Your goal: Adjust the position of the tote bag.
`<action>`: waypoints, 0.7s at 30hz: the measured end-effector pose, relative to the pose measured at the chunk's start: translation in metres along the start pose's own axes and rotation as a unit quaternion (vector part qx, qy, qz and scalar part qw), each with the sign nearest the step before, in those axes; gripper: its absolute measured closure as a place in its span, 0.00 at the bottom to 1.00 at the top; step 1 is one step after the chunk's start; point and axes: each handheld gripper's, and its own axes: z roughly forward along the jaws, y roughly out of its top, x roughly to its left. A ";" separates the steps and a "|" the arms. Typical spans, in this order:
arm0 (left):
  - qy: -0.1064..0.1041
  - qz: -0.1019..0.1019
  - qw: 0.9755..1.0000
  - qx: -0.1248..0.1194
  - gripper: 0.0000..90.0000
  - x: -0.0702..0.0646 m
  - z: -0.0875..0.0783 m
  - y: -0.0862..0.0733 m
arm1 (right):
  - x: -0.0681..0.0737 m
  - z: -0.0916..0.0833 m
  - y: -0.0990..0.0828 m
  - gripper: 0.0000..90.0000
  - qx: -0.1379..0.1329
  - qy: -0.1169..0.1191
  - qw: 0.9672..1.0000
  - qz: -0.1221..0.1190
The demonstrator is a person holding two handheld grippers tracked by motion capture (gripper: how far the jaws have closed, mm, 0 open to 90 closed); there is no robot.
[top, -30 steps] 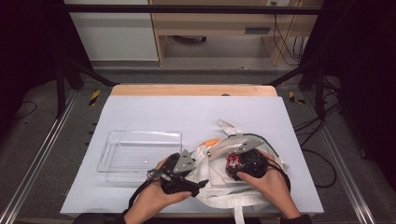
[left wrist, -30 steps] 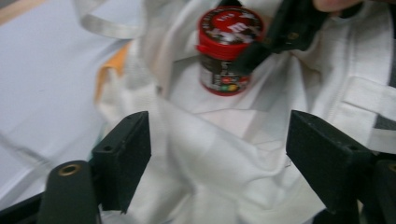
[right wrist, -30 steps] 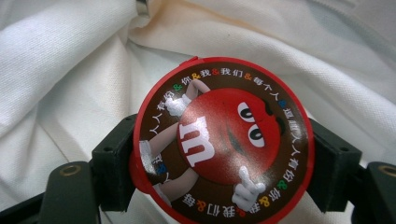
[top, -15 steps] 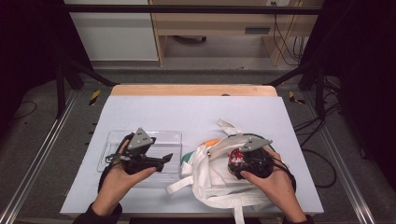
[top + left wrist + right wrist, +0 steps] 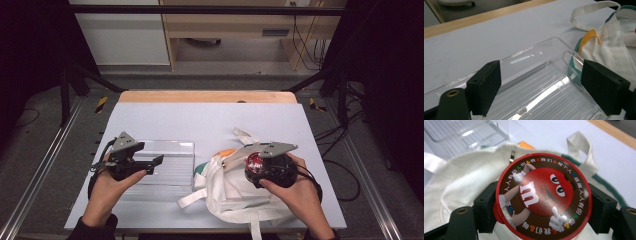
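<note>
pale tabletop (image 5: 200,120) first: at left the left gripper (image 5: 156,161) hangs over the clear tray (image 5: 172,150), jaws apart and empty, lately widening. at right, above the cloth bag (image 5: 230,190), the right gripper (image 5: 541,202) clamps the round candy tin (image 5: 542,196), probably rigid, light, slick-lidded, best gripped by its rim.

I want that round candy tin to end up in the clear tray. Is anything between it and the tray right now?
Nothing visible blocks it. The right gripper holds the candy tin above the white bag; the clear tray is empty, the left gripper hovering open over its near left side.
</note>
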 end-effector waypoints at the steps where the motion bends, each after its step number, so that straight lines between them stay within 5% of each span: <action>1: 0.003 -0.004 1.000 -0.003 0.18 0.001 0.000 0.000 | 0.001 -0.002 0.005 0.28 -0.001 0.000 1.000 -0.005; 12: 0.004 -0.012 1.000 -0.009 0.17 0.017 0.010 0.022 | 0.016 -0.010 0.058 0.28 -0.012 0.021 0.999 -0.045; 16: 0.031 -0.010 0.999 0.002 0.17 0.033 0.016 0.032 | 0.020 -0.006 0.082 0.28 -0.018 0.031 0.998 -0.058; 21: 0.056 -0.012 0.998 0.004 0.16 0.048 0.005 0.022 | 0.027 0.012 0.104 0.28 -0.012 0.049 0.997 -0.066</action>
